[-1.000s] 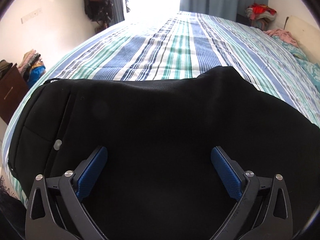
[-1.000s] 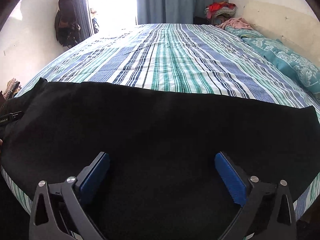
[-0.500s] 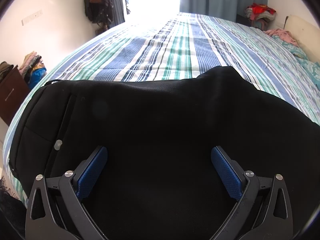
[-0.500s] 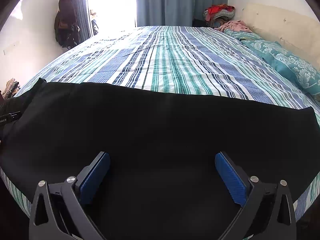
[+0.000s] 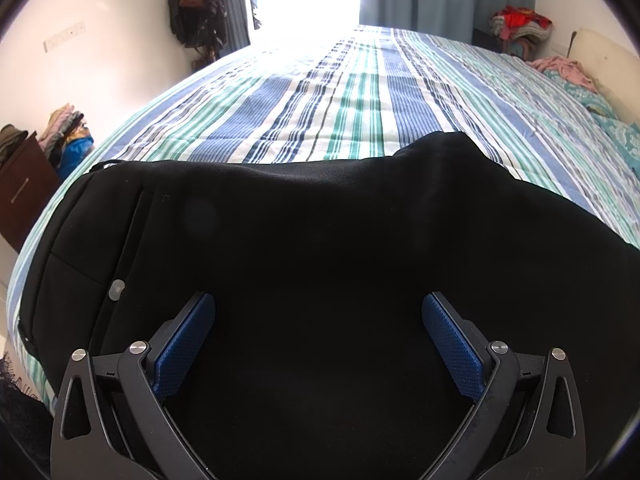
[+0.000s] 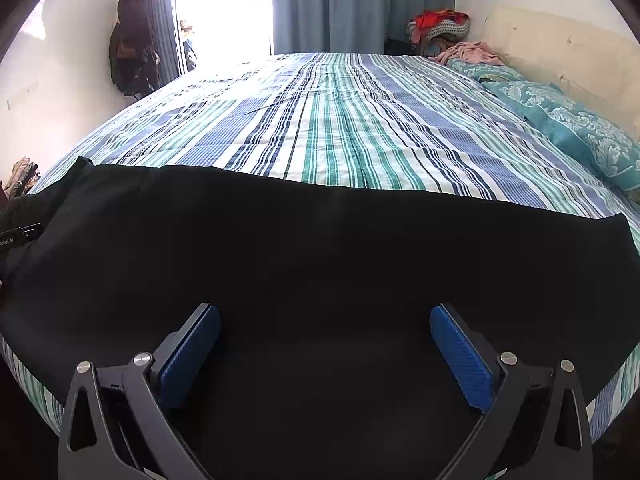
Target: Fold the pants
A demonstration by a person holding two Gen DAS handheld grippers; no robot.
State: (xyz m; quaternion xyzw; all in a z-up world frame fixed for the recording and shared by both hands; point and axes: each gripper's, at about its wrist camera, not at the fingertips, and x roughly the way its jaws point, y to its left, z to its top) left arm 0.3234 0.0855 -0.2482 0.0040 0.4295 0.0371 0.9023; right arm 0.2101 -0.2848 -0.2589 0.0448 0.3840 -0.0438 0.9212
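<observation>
A wide bed (image 6: pixel 352 128) is seen, covered by a sheet (image 5: pixel 360 112) striped in blue, teal and white. Black pants (image 5: pixel 320 248) are spread flat across the near edge of the bed, filling the lower half of both views. In the left wrist view a small grey button (image 5: pixel 116 289) is seen on the pants at the left, beside a seam.

The left gripper (image 5: pixel 318 340) is held over the pants with its blue-padded fingers (image 5: pixel 184 344) spread wide apart; nothing is gripped between them. The right gripper (image 6: pixel 325 354) is likewise held over the pants, its fingers (image 6: pixel 460 356) wide apart and gripping nothing.

At the far side of the room, grey-blue curtains (image 6: pixel 340 4) are hung beside a brightly lit opening (image 6: pixel 224 4). Dark clothing (image 6: pixel 130 36) is hung on the white wall at the left. A teal patterned pillow (image 6: pixel 576 128) is laid along a cream headboard (image 6: pixel 560 48) at the right, with a pink garment (image 6: pixel 468 52) beyond it and a red and grey pile (image 6: pixel 438 22) in the corner. A dark wooden cabinet (image 5: pixel 20 188) is seen at the left of the bed.
</observation>
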